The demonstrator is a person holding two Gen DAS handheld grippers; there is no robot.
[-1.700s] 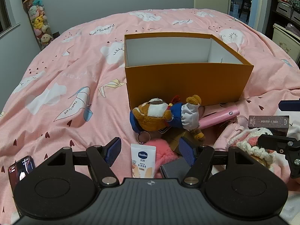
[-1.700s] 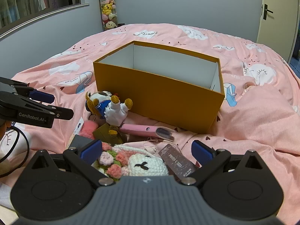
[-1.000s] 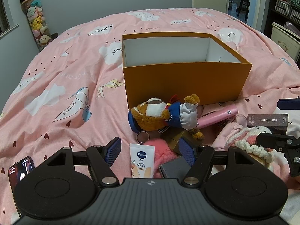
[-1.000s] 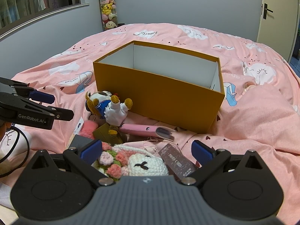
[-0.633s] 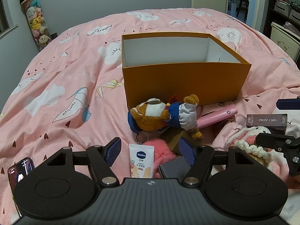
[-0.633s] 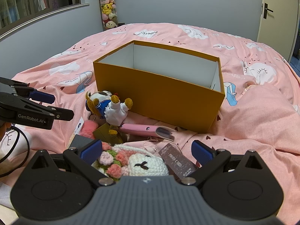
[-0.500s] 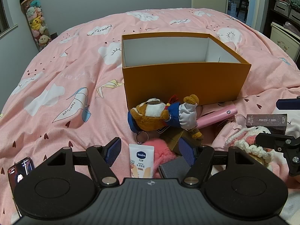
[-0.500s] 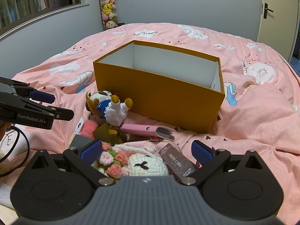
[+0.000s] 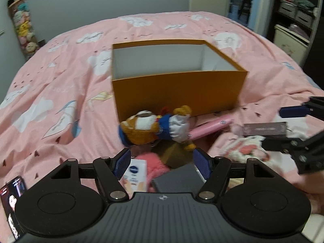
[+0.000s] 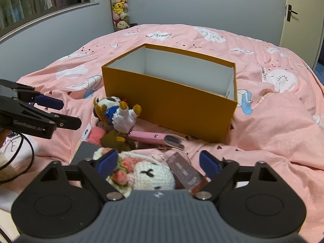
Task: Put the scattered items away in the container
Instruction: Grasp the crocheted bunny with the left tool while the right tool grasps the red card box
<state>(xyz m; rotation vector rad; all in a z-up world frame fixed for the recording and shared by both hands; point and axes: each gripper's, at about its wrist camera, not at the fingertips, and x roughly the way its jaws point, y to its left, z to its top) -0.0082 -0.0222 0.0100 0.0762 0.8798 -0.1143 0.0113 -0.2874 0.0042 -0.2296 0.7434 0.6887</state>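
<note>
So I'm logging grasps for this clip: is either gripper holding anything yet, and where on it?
Nothing is held. The right gripper is closing over the crocheted bunny, pads not yet pressing. The left gripper is open above the pile.

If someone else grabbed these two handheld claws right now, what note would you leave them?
Left gripper: jaws open, empty, above the lotion tube and pink pompom.
Right gripper: jaws closing around the crocheted bunny and photo card box, not yet pressing on them.
Orange box: on the bed, nothing visible inside.
Teddy bear, pink hair straightener and a dark flat case lie in front of it.
Done: nothing packed. Left: everything.
</note>
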